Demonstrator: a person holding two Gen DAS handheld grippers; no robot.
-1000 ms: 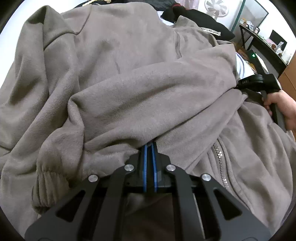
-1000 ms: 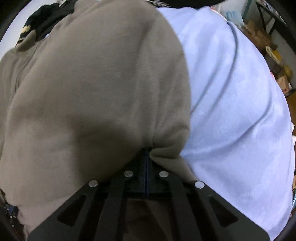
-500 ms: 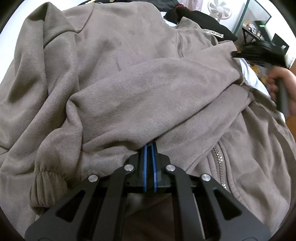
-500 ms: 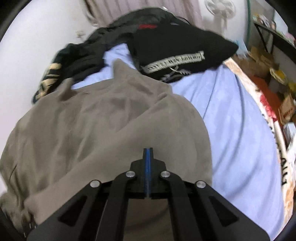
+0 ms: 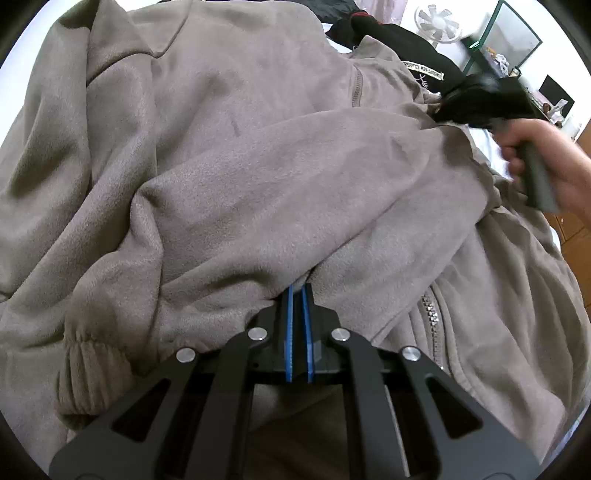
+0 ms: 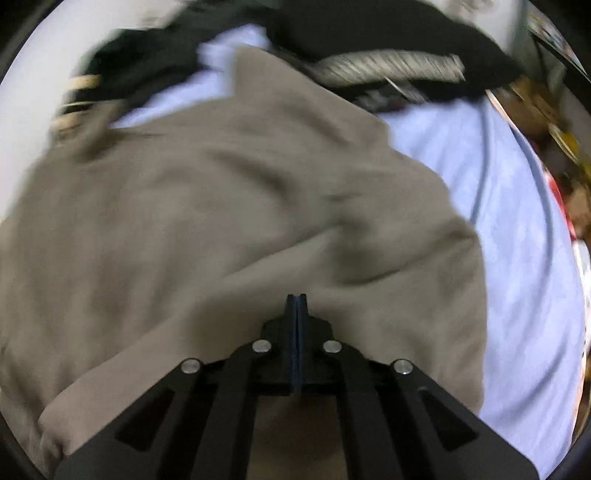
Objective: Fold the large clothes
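A large grey-brown fleece jacket [image 5: 236, 177] with a zipper [image 5: 430, 314] lies crumpled on the bed and fills the left wrist view. My left gripper [image 5: 299, 291] is shut on a fold of it near a ribbed cuff [image 5: 85, 365]. In the right wrist view the jacket [image 6: 221, 221] lies spread below my right gripper [image 6: 296, 297], which is shut with bare tips and nothing between them. The left wrist view also shows that right gripper [image 5: 476, 99], blurred, above the jacket's far right shoulder, carried by a hand [image 5: 546, 166].
A black garment with a white lettered band [image 6: 388, 62] lies beyond the jacket on the light blue bedsheet [image 6: 517, 258]. A white fan [image 5: 437, 24] and a desk with a monitor [image 5: 554, 92] stand at the back right. Boxes and clutter [image 6: 554, 129] line the bed's right side.
The right gripper has risen and drawn back; jacket fabric that covered its tips a second ago now lies below it. The left gripper holds the same fold in the same place.
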